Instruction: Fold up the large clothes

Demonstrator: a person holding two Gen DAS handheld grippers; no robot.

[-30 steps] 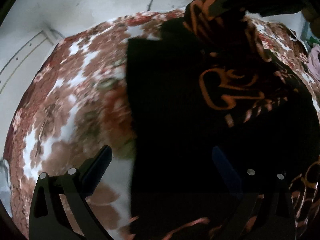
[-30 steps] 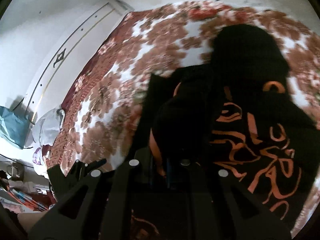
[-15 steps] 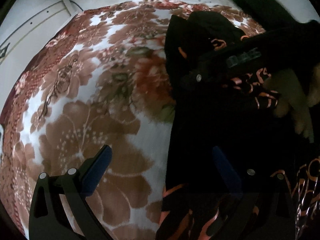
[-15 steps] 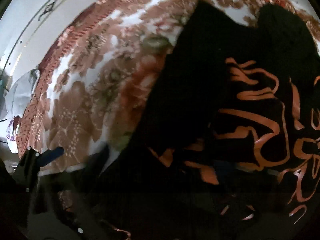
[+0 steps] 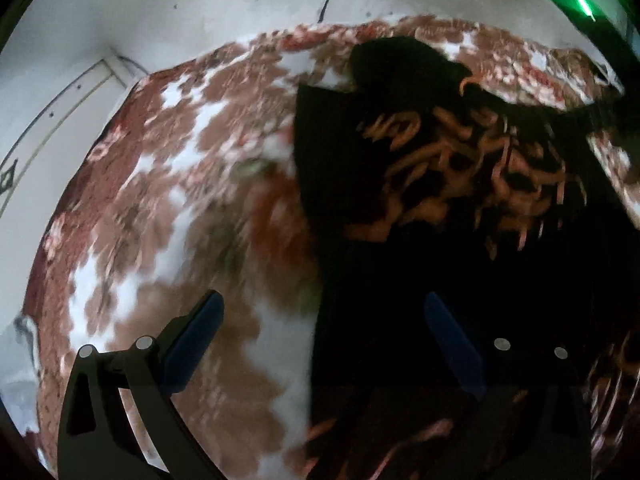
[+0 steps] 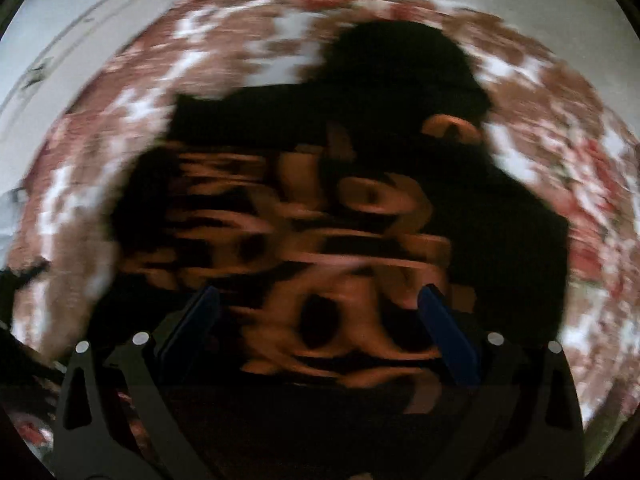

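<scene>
A black hooded garment with orange lettering (image 5: 420,184) lies on a red, brown and white floral bedspread (image 5: 180,208). It also shows in the right wrist view (image 6: 320,240), blurred, with its hood (image 6: 396,68) at the far end. My left gripper (image 5: 324,316) is open and empty, above the garment's left edge. My right gripper (image 6: 320,308) is open and empty, above the printed lettering. The right gripper's dark body shows at the upper right of the left wrist view (image 5: 608,116).
The bedspread (image 6: 580,200) covers the bed all round the garment. A white wall (image 5: 200,8) with a thin cable rises behind the bed. A white panelled door or cabinet (image 5: 48,120) stands at the left. Both views are motion-blurred.
My right gripper has let go of the garment and opened, and has drawn back above the lettering. My left gripper stays open and has pulled back; the folded part now lies on the bed.
</scene>
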